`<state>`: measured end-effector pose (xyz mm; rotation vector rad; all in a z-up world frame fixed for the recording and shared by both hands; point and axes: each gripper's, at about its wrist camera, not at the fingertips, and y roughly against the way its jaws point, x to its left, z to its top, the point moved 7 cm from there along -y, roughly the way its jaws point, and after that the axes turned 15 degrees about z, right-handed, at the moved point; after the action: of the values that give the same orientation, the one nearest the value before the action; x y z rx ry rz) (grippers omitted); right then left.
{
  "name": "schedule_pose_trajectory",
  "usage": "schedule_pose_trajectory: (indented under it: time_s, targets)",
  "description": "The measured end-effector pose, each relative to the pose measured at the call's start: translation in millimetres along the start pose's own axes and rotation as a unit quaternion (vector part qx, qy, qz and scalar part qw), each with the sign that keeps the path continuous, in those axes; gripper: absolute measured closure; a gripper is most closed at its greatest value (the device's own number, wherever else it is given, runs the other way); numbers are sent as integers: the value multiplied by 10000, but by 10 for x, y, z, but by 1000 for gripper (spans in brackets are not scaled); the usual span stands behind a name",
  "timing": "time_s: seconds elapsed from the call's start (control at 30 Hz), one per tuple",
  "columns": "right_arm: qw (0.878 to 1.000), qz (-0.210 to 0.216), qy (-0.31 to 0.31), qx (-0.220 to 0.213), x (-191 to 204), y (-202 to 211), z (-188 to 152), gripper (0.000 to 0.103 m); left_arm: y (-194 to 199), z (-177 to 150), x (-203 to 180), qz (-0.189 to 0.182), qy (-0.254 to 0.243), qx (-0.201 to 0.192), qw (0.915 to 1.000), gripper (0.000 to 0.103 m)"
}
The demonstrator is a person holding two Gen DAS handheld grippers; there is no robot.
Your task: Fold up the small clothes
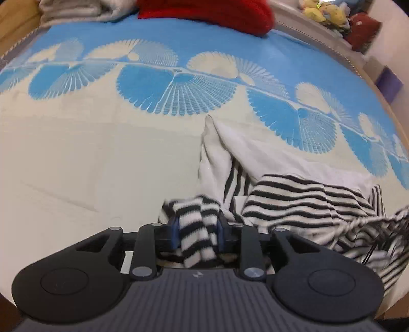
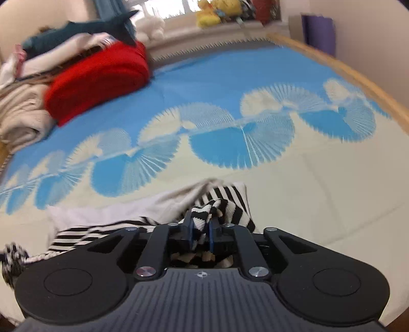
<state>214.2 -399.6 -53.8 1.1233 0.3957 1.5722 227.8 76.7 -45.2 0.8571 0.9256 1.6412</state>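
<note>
Both wrist views close, steeply down over bedspread.

Both views bright and evenly lit, soft indoor light with no hard shadows or glare; daylight comes from the window at the top of the right wrist view. Heavy fisheye: bed edges bow, corners vignette to dark. Right view has motion blur, worst on the pillow and pile at left and the striped cloth at the lower left edge; left view sharper, slight smear on cloth at its right edge.
</note>
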Motion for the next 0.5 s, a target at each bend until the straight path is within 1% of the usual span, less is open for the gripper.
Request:
schedule_pose_trajectory:
  time_s: [0.03,0.07,0.1,0.13,0.2,0.27,0.3,0.37,0.4,0.47,0.5]
  targets:
    - [9998,-27,-122,138,-29,-64,-10,90,10,54,-4,-7,29,-120,9999,56]
    - [9997,-31,-198,129,-43,-91,6,85,17,90,17,79,32,-223,9997,52]
    - [9997,-57,-215,73,-49,-96,34,83,25,120,49,178,36,-324,9993,48]
    - [9998,-78,-205,17,-51,-78,52,79,29,143,101,219,88,-377,9990,47]
    - [9996,-113,-189,-171,-64,-7,101,74,34,147,224,115,376,-317,9987,48]
    - [9984,-324,-89,-457,-111,126,157,64,54,111,352,-46,676,-185,9975,48]
    - [9975,-396,-23,-592,-134,213,176,62,55,92,421,-60,740,-142,9971,48]
    - [9962,-395,17,-774,-192,383,181,58,74,50,513,3,670,-100,9977,48]
    - [9960,-377,10,-809,-228,451,169,58,83,17,548,46,570,-75,9983,46]
    - [9964,-337,3,-779,-306,544,136,57,97,-65,607,117,384,11,9992,39]
    - [9969,-327,38,-716,-334,578,102,56,97,-119,636,164,275,84,9995,32]
